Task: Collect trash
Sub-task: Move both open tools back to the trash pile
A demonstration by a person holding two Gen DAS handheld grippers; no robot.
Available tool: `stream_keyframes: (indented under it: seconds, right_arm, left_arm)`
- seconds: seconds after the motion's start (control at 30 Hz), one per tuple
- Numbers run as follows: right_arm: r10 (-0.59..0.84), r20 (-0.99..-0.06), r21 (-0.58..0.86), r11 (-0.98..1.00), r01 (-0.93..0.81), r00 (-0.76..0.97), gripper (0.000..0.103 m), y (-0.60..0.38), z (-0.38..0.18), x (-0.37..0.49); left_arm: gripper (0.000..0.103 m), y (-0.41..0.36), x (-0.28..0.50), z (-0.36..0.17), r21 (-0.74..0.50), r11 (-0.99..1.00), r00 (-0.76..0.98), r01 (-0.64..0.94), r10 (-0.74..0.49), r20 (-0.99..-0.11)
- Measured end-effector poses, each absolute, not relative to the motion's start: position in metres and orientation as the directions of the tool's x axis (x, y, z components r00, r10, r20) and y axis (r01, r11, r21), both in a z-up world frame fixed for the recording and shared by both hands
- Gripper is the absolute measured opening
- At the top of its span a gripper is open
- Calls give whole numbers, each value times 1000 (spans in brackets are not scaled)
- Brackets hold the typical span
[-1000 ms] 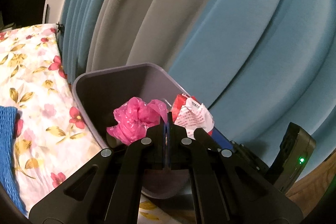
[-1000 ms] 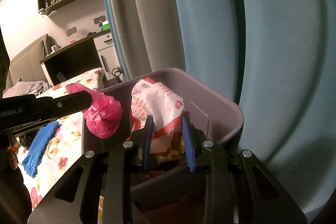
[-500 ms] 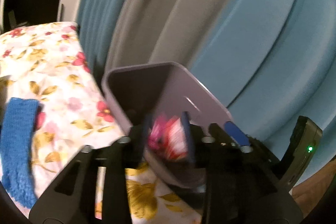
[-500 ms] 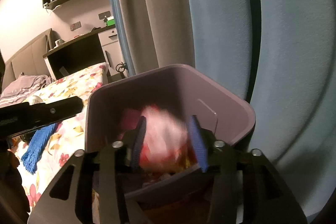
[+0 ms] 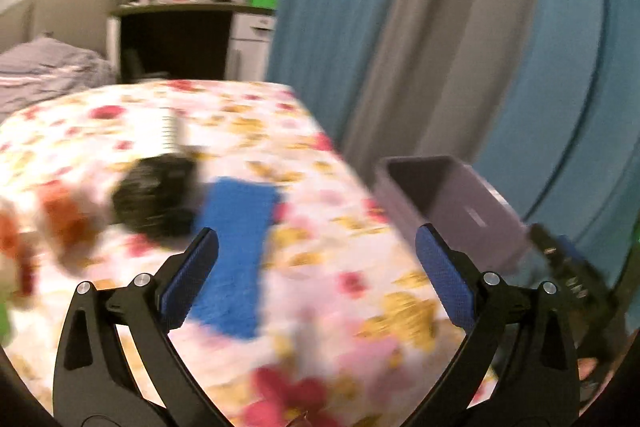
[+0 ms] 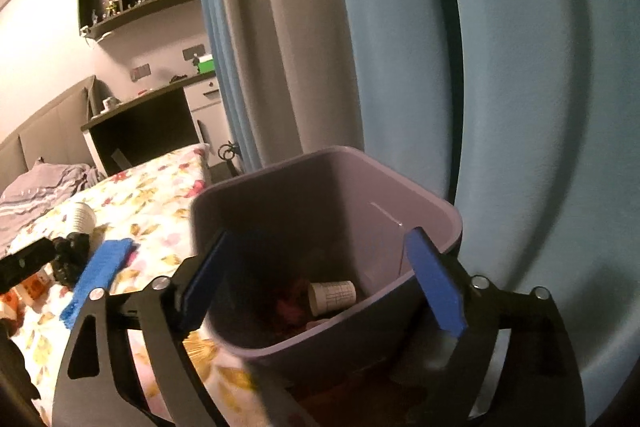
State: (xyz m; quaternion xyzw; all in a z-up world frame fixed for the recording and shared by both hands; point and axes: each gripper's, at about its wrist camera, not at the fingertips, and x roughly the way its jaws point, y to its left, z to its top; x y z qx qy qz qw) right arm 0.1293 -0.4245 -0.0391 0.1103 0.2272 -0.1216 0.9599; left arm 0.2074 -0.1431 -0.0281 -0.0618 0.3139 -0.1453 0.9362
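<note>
A purple trash bin (image 6: 280, 195) stands beside the bed, against the curtain. At its bottom lie a white paper cup (image 6: 331, 297) and pink crumpled trash (image 6: 288, 307). My right gripper (image 6: 320, 237) hangs over the bin's near rim, its jaws opening with nothing between them. My left gripper (image 5: 318, 233) is over the floral bedsheet (image 5: 340, 307), its jaws also opening wide and empty. From there the bin (image 5: 472, 211) is off to the right. The left wrist view is blurred.
On the bed lie a blue knitted cloth (image 5: 236, 259), a black object (image 5: 156, 199), orange items (image 5: 60, 223) and a white paper cup (image 6: 82, 217). Blue and grey curtains (image 6: 400, 67) hang behind the bin. A dark desk (image 6: 140, 131) stands at the far end.
Both grippers have opened and dropped the pink bag and the red-and-white wrapper into the bin. The left gripper has swung left, away from the bin and over the bed.
</note>
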Motion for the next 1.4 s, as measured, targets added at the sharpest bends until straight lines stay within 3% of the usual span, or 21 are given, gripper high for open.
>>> stream_keyframes:
  seconds: [0.5, 1.13, 1.4]
  right_arm:
    - [12, -417, 150, 987, 56, 909, 88, -305, -23, 112]
    - [252, -467, 44, 964, -262, 848, 87, -120, -37, 140]
    - [256, -525, -20, 950, -313, 812, 77, -51, -53, 174]
  left_arm:
    - [97, 51, 124, -33, -126, 977, 818, -171, 70, -570]
    - [97, 156, 80, -45, -157, 916, 794, -370, 223, -566]
    - [97, 178, 79, -48, -181, 907, 795, -380, 220, -566]
